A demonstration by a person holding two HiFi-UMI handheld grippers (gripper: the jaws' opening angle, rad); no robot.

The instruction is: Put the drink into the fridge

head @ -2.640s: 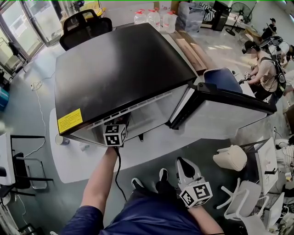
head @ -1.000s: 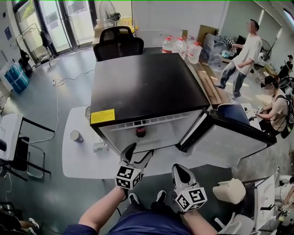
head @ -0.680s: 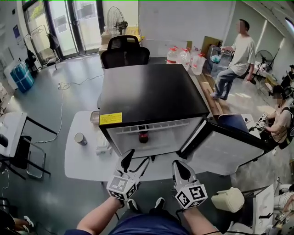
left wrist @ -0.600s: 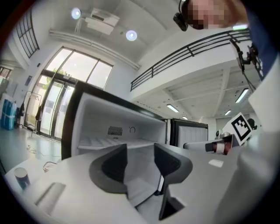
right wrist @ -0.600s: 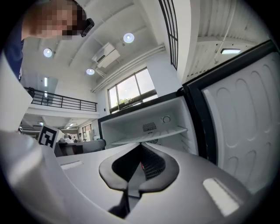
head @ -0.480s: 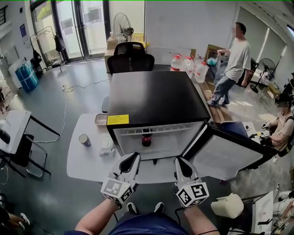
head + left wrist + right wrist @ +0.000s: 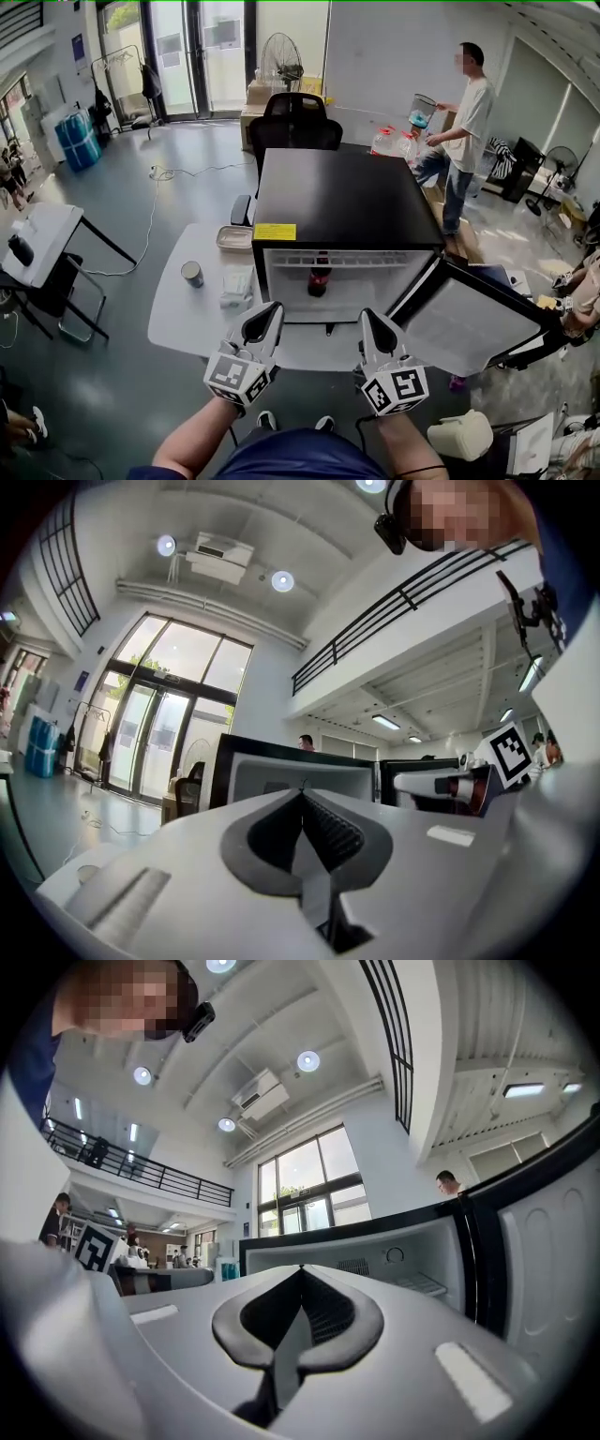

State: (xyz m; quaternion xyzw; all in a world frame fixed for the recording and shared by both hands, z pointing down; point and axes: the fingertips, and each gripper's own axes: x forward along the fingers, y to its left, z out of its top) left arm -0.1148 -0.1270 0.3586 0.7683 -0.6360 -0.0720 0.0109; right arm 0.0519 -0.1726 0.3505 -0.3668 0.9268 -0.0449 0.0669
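Observation:
A dark drink bottle (image 7: 319, 276) with a red label stands upright inside the open black mini fridge (image 7: 343, 202). The fridge door (image 7: 467, 319) is swung open to the right. My left gripper (image 7: 264, 322) hovers in front of the fridge, well short of the bottle, shut and empty. My right gripper (image 7: 375, 327) is beside it, also shut with nothing held. In the left gripper view the left gripper (image 7: 302, 793) has its jaws pressed together; in the right gripper view the right gripper (image 7: 301, 1269) does too, and the fridge interior (image 7: 403, 1251) shows behind it.
The fridge sits on a white table (image 7: 187, 314) with a can (image 7: 191, 274), a small tray (image 7: 233, 238) and a white packet (image 7: 235, 283). An office chair (image 7: 294, 120) stands behind. A person (image 7: 458, 131) holds a jug at the back right. A white stool (image 7: 463, 434) is near my right.
My left gripper left the fridge without the bottle and pulled back beside the right one, its jaws going from open to shut. The bottle stays inside. The view tilted up.

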